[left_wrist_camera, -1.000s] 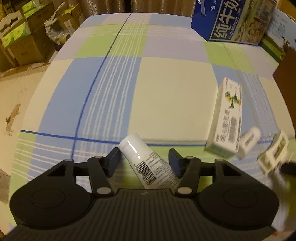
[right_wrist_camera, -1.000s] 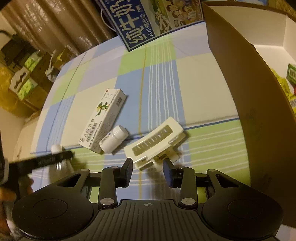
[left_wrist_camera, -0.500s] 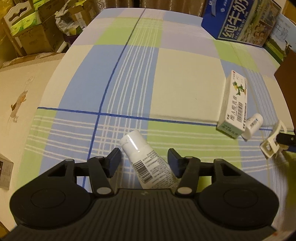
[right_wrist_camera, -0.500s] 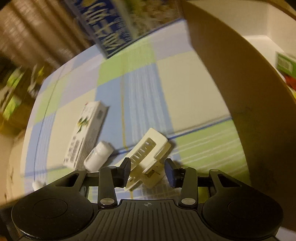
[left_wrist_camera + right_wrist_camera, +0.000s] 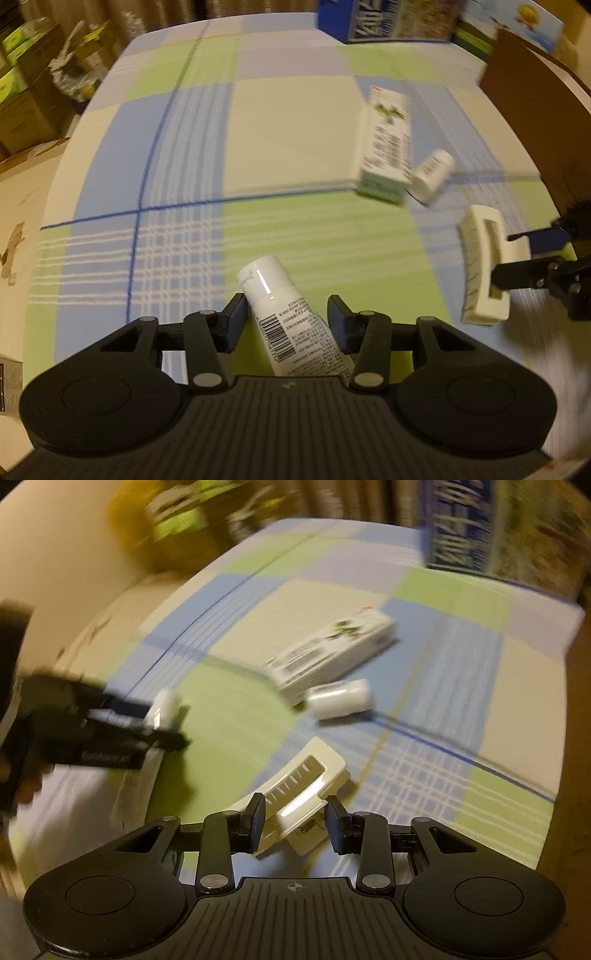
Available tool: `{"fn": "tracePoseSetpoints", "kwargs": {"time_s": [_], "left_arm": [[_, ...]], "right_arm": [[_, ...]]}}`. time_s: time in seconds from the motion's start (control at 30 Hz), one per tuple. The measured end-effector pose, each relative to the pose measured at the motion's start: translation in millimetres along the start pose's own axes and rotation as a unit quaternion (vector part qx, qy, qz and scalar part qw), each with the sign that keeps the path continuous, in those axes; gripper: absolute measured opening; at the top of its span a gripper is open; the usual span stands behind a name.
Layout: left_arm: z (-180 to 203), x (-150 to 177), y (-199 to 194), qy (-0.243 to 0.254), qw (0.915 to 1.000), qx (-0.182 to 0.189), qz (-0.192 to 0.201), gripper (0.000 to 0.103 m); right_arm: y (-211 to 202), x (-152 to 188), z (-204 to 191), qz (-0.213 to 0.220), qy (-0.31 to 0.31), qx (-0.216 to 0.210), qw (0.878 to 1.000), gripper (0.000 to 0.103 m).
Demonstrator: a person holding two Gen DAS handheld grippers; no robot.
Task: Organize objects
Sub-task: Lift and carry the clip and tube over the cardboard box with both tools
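1 white tube point(image 5: 291, 317), 1 med box point(image 5: 388, 147), 1 small bottle point(image 5: 432, 175), 1 cream clip point(image 5: 482, 266), 2 tongs point(image 5: 286, 323) point(image 5: 295, 821)

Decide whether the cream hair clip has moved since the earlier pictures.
Yes. In the right wrist view the hair clip lay beside the small white bottle on the cloth; now it sits between the right gripper fingers, further from that bottle.

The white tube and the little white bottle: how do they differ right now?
The tube sits between the left gripper's jaws, apparently lifted off the checked cloth; the little bottle lies loose on its side beside a carton. The tube looks longer and shows a barcode; the bottle is stubby. Both are white with printed labels.
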State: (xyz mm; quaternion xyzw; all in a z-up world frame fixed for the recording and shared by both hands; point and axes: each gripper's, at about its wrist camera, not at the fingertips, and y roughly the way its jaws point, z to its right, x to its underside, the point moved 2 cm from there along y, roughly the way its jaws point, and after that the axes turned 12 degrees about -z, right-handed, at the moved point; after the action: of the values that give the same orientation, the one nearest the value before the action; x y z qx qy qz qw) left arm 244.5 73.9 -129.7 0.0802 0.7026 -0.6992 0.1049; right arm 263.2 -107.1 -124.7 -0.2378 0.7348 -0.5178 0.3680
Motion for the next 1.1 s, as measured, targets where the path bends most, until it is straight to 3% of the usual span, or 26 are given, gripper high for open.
{"fn": "tracePoseSetpoints", "kwargs": {"time_s": [0.13,0.23,0.33,0.47,0.63,0.77,0.83,1.1], "left_arm": [[5.4,14.3,-5.6,0.005,0.9999,0.010,-0.005,0.042],[2.9,19.3,-7.9,-0.012,0.9998,0.013,-0.010,0.048],[1.2,21.4,-9.7,-0.030,0.9993,0.014,-0.016,0.054],[0.6,23.8,-11.7,-0.041,0.9988,0.011,-0.022,0.054],[1.9,24.9,-12.2,-0.043,0.9987,0.004,-0.026,0.055],[3.1,24.6,-12.4,-0.040,0.9988,0.002,-0.030,0.050],[4.2,26.4,-14.2,-0.036,0.9989,0.005,-0.029,0.040],[15.3,36.8,-18.3,-0.024,0.9991,0.006,-0.035,0.038]], "right_arm": [[-0.9,7.8,-7.8,-0.017,0.009,0.019,1.000,0.034],[-9.7,12.5,-3.2,-0.007,0.084,-0.004,0.996,0.045],[-12.4,13.2,-3.9,0.006,0.156,-0.029,0.987,0.050],[-5.9,7.1,-15.3,0.013,0.180,0.018,0.983,0.050],[9.2,0.5,-15.7,0.009,0.190,0.054,0.980,0.049],[17.0,5.6,-20.4,0.015,0.152,0.077,0.985,0.046],[18.0,9.0,-23.3,0.012,0.130,0.078,0.988,0.042],[8.7,30.4,-25.8,0.011,0.130,0.058,0.990,0.041]]}}
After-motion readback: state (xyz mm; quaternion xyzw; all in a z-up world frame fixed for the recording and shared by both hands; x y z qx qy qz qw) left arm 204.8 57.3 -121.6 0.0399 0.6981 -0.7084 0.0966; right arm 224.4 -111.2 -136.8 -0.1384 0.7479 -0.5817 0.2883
